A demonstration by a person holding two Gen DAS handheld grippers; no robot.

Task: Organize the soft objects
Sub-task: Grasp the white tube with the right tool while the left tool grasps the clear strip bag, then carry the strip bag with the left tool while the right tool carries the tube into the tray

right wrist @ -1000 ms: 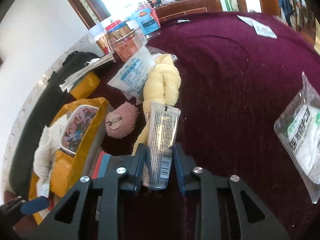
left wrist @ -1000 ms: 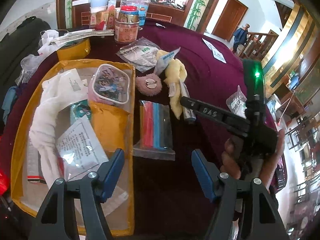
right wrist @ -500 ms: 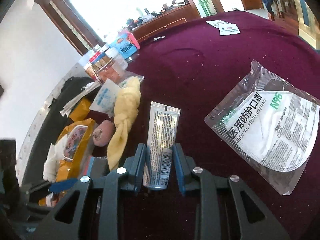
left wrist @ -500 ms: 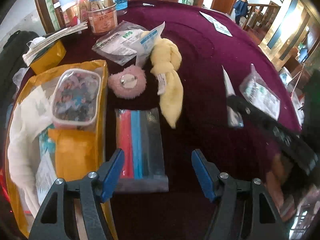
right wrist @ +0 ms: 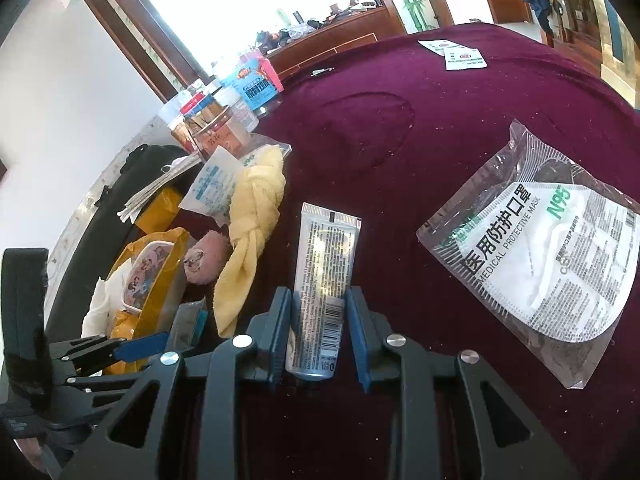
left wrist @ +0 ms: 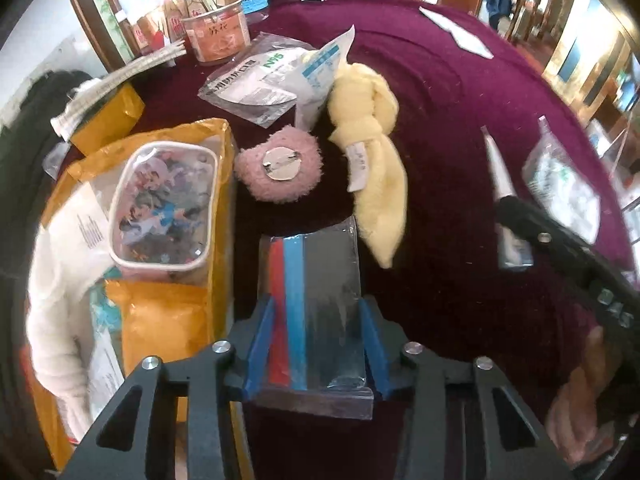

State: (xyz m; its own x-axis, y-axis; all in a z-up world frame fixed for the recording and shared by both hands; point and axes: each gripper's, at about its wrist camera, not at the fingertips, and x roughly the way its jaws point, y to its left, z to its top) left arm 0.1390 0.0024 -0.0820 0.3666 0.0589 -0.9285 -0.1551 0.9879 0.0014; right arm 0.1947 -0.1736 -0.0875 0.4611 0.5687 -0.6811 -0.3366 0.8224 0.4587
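My left gripper [left wrist: 316, 320] straddles a clear pack of red, blue and grey strips [left wrist: 316, 304] on the maroon tablecloth; its blue pads touch the pack's sides. My right gripper [right wrist: 318, 320] is shut on a silver tube [right wrist: 324, 280], held above the cloth next to an N95 mask packet [right wrist: 548, 256]. The tube also shows in the left wrist view [left wrist: 506, 208]. A pink fluffy badge [left wrist: 278, 170] and a knotted yellow cloth [left wrist: 370, 164] lie beyond the pack. A yellow bag [left wrist: 160, 312] at the left holds a cartoon pouch [left wrist: 164, 208] and a white cloth [left wrist: 52, 304].
A second N95 packet [left wrist: 256, 80] and a blue-printed sachet [left wrist: 320, 76] lie behind the yellow cloth. Jars and boxes [left wrist: 216, 28] stand at the table's far edge. White leaflets [right wrist: 460, 54] lie far right. A black bag [right wrist: 132, 176] sits off the left side.
My left gripper moved forward over the strip pack and narrowed onto its sides. My right gripper carried the tube rightward, away from the yellow cloth toward the N95 packet.
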